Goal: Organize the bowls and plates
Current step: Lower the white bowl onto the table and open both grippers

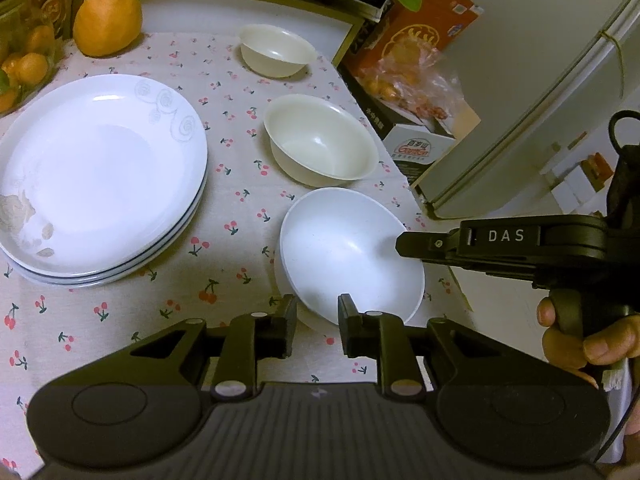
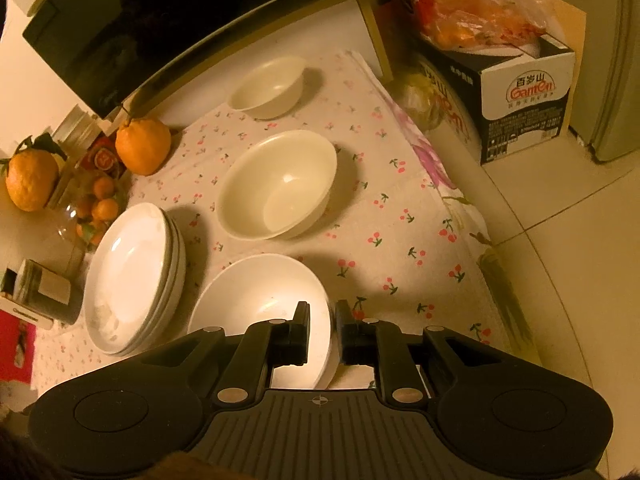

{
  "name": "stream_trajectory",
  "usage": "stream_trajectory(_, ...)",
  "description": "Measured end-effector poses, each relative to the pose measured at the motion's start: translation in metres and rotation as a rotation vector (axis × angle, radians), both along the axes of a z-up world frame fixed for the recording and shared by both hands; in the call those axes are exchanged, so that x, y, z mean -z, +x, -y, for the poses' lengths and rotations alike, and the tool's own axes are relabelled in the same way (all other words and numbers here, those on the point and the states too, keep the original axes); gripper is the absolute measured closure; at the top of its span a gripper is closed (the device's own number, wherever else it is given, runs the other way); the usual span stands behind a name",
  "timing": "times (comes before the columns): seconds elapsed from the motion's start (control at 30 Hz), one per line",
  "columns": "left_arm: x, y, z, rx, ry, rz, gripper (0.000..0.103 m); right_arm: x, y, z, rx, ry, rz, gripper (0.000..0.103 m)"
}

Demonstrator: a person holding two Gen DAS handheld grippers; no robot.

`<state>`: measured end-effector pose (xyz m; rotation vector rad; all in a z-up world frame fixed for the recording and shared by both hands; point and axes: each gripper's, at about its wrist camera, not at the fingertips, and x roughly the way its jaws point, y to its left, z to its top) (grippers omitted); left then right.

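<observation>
- My right fingers (image 2: 322, 334) straddle the near rim of the white bowl (image 2: 256, 300), one finger inside and one outside. A gap shows beside the rim, so I read them as slightly parted and not pressing.
- My left fingers (image 1: 316, 326) sit at the near edge of the same white bowl (image 1: 352, 252), also a little apart with nothing visibly pinched. The bowl looks tilted on the cherry-print cloth (image 1: 224, 208).
- From the left wrist view, my right gripper reaches in from the side, its tip over the bowl's far rim.
- To do this well, I judge I should close firmly on the rim before lifting, keep the bowl level, and nest it into the middle cream bowl (image 2: 278, 184).
- The far cream bowl (image 2: 268, 88) sits at the back of the surface, well apart.
- The stack of plates (image 1: 100, 176) lies just beside the white bowl; a wide swing could clip its edge.
- Oranges (image 2: 142, 146), a glass jar of small fruit (image 2: 94, 208) and a printed box (image 2: 524, 108) crowd the edges, but none blocks the short path between bowls.
</observation>
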<state>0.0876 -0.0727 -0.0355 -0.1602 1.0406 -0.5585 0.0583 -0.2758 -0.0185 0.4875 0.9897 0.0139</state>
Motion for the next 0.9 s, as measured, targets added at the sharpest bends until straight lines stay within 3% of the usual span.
stream_trajectory(0.17,-0.001,0.001,0.0,-0.006,0.001,0.002,0.078,0.001,0.001,0.005,0.018,0.025,-0.01,0.086)
stream_trajectory(0.27,-0.004,0.001,-0.001,-0.011,0.007,0.017,0.072,0.002,0.001,0.008,0.036,0.038,-0.014,0.078)
stream_trajectory(0.4,-0.008,0.0,-0.002,-0.014,0.0,0.035,0.058,0.001,0.0,0.011,0.049,0.052,-0.012,0.071)
stream_trajectory(0.57,-0.014,0.001,-0.003,-0.009,-0.015,0.056,0.032,0.0,0.0,0.016,0.068,0.076,-0.003,0.066)
stream_trajectory(0.8,-0.027,0.013,-0.003,-0.038,-0.005,0.098,0.012,-0.001,0.002,0.024,0.102,0.113,0.024,0.04)
stream_trajectory(0.9,-0.034,0.022,-0.002,-0.062,0.022,0.136,0.005,-0.001,0.005,0.028,0.129,0.133,0.044,0.033)
